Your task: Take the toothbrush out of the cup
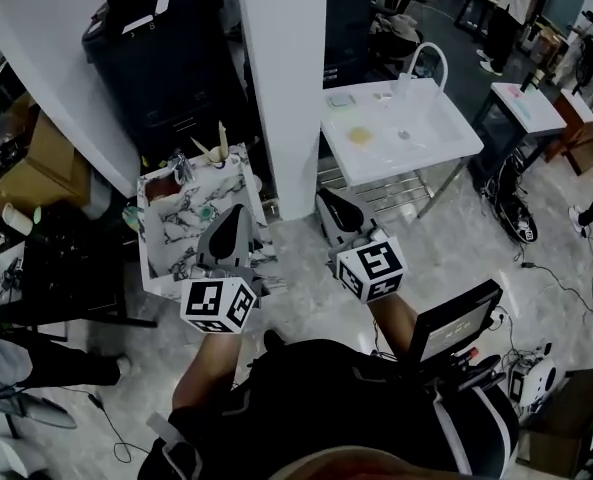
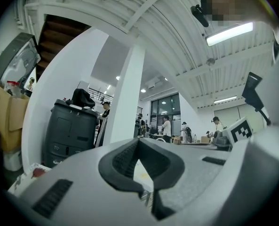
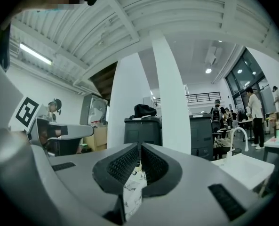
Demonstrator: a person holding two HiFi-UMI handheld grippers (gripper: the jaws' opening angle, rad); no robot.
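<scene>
Marble-patterned, the small surface (image 1: 171, 233) sits ahead of you to the left. A pale stick, apparently the toothbrush (image 1: 222, 140), stands upright at its far edge, its cup too small to make out. Your left gripper (image 2: 139, 142) and right gripper (image 3: 139, 147) are both pressed together, empty, level, short of that edge.

A small square marble-patterned table (image 1: 171, 234) stands on the pale glossy floor (image 1: 298, 300), with several small indistinct items on top.

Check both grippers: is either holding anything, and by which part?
Nothing is held. The left gripper and the right gripper both have their jaws shut with nothing between them.
</scene>
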